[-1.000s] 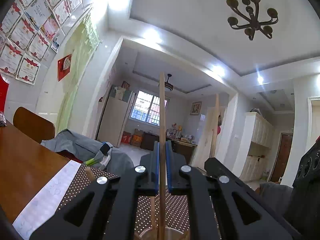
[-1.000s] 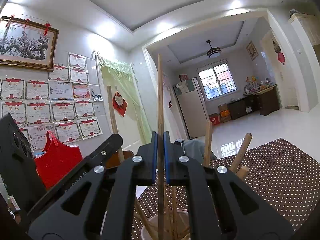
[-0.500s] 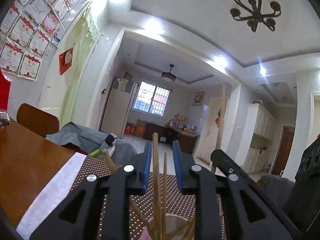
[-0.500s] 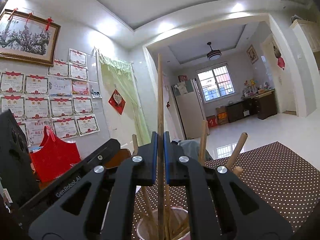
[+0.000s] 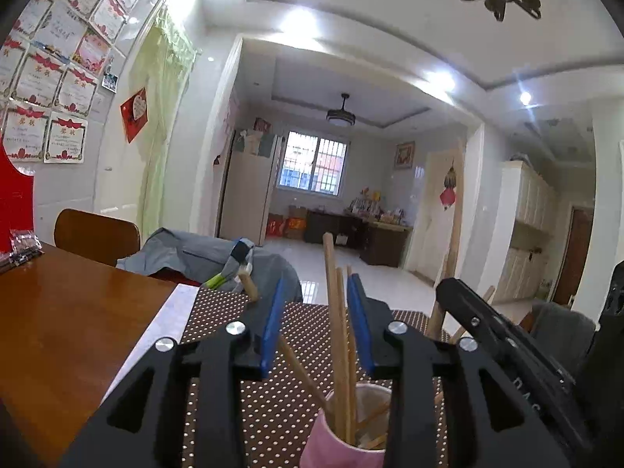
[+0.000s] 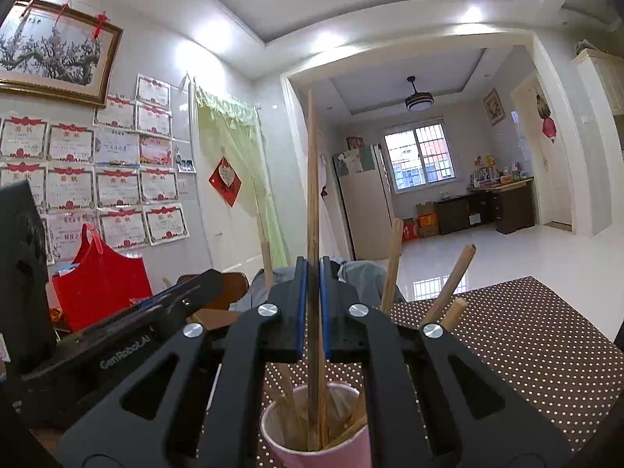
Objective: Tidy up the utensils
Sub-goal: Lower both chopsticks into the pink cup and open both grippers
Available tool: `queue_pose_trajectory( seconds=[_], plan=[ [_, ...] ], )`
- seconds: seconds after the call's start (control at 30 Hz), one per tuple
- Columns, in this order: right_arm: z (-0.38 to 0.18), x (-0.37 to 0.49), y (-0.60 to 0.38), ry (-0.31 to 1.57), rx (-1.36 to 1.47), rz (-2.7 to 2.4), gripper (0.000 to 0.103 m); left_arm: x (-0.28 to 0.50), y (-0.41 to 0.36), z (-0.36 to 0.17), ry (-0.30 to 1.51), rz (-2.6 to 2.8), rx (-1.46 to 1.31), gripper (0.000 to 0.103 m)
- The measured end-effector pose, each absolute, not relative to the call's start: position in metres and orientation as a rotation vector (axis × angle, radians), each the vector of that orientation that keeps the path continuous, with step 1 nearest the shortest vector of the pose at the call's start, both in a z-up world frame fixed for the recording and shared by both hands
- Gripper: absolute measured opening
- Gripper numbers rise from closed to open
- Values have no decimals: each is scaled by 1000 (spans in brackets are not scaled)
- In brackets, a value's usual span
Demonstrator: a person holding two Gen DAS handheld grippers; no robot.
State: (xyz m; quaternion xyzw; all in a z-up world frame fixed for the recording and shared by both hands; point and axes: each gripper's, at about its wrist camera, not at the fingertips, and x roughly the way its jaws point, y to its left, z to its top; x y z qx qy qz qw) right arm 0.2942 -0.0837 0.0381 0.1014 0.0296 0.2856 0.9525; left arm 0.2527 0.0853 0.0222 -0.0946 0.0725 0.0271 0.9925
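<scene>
Nearest the right wrist camera stands a pink paper cup, white inside, crowded with pale wooden chopsticks that lean out at different angles. One darker, longer chopstick rises nearly upright from the cup's mouth, its lower end inside the cup; whether it reaches the bottom cannot be told. The right gripper has its blue-lined jaws pressed tight on that chopstick partway up its shaft, the fingers pointing forward and upward over the cup.

In the left wrist view the same pink cup sits low between the left gripper's black fingers. Its jaws stand wide apart, holding nothing; several chopsticks rise loose in the gap, closer to the right pad, without touching either. To the right, the other gripper's black body crosses the view and hides part of the cup and some sticks.

The cup rests on a brown placemat with white dots, laid on a glossy wooden table. A pale strip of paper lies along the mat's left edge. Beyond the table are a wooden chair back, a heap of grey clothing, and a red bag against a wall of framed certificates. Farther off, a doorway opens onto a tiled room with a barred window.
</scene>
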Motion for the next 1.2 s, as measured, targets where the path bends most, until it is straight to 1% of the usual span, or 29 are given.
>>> queue_pose_trajectory(
  seconds=[0.17, 0.33, 0.5, 0.6, 0.67, 0.7, 0.73, 0.97, 1.2],
  plan=[
    [37, 290, -81, 86, 172, 580, 7, 251, 86, 24, 167, 53, -176, 33],
    [36, 286, -80, 111, 143, 584, 7, 245, 84, 25, 184, 45, -150, 40],
    [39, 282, -79, 127, 125, 572, 8, 237, 81, 29, 190, 46, -136, 45],
    [42, 277, -80, 121, 117, 558, 8, 232, 84, 34, 188, 47, -150, 46],
    [43, 274, -82, 117, 116, 552, 18, 227, 85, 37, 184, 47, -159, 46],
    [45, 272, -82, 115, 117, 547, 35, 225, 86, 39, 182, 47, -162, 46],
    [45, 270, -84, 110, 122, 543, 49, 222, 86, 41, 179, 46, -165, 46],
    [55, 258, -90, 82, 122, 530, 49, 208, 92, 52, 167, 49, -194, 47],
    [71, 244, -98, 55, 147, 541, 55, 191, 88, 61, 171, 49, -182, 48]
  ],
)
